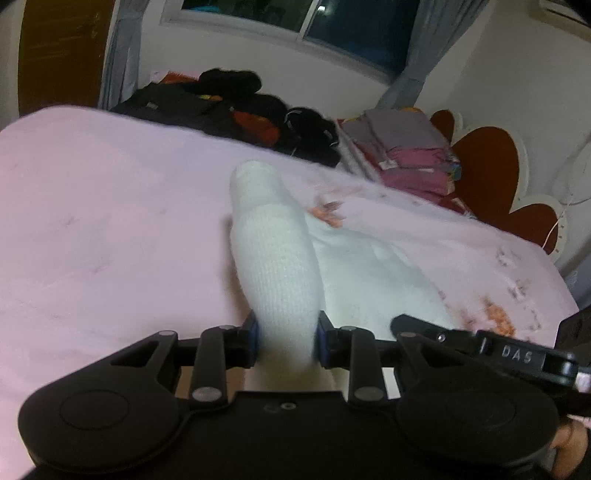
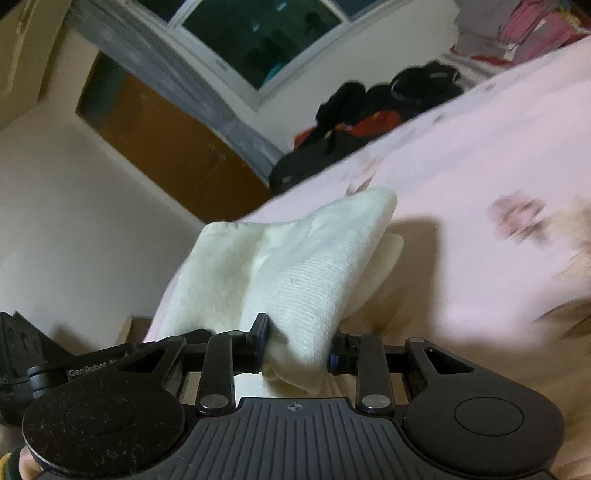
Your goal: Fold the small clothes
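I am holding the white sock (image 1: 275,258) above the pink bed (image 1: 92,206), left tool (image 1: 286,341) and right tool (image 2: 295,349) both clamping its knit. It is behaving light, limp, stretchy (sagging between grips); pinching near the ends seems best.

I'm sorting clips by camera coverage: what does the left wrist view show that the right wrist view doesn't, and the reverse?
Only the left wrist view shows the stack of folded clothes and the red, flower-shaped headboard.

Only the right wrist view shows the brown wooden door at full width; the left view catches only a sliver.

Both show a hand-held gripper clamped on white knit cloth, the pink bedsheet, the dark clothes pile and the window.
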Action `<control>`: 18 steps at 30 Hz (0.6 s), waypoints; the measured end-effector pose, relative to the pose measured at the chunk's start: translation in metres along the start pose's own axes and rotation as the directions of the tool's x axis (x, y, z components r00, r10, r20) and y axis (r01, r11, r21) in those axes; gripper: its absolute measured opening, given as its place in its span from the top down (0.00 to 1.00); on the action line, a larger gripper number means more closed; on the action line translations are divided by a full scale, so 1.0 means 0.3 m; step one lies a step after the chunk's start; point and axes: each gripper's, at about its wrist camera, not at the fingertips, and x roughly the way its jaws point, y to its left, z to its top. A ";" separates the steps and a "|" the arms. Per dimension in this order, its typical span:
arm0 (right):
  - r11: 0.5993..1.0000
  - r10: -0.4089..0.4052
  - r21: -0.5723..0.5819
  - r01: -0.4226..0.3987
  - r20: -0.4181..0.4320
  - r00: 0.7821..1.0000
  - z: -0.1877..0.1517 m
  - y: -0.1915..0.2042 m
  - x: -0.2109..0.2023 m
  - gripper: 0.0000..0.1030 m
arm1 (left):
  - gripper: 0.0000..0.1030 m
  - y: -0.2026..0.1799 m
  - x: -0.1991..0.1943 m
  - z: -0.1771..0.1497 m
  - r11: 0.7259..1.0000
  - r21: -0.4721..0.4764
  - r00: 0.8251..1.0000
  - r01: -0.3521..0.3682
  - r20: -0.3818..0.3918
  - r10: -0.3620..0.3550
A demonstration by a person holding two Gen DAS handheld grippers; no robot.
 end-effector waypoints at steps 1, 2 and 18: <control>1.000 -0.006 0.001 0.006 -0.011 1.000 -0.016 0.007 0.033 0.71 | 0.72 0.031 0.009 -0.010 1.000 0.005 1.000 -0.009 0.002 0.009; 1.000 -0.016 -0.001 0.016 -0.018 1.000 -0.026 0.006 0.056 0.71 | 0.71 0.057 0.019 -0.026 0.999 0.016 1.000 -0.029 -0.003 0.029; 0.936 -0.233 -0.242 0.257 0.125 0.964 0.022 0.131 0.056 0.72 | 0.53 0.039 -0.015 -0.002 0.987 0.121 0.983 -0.103 0.165 0.082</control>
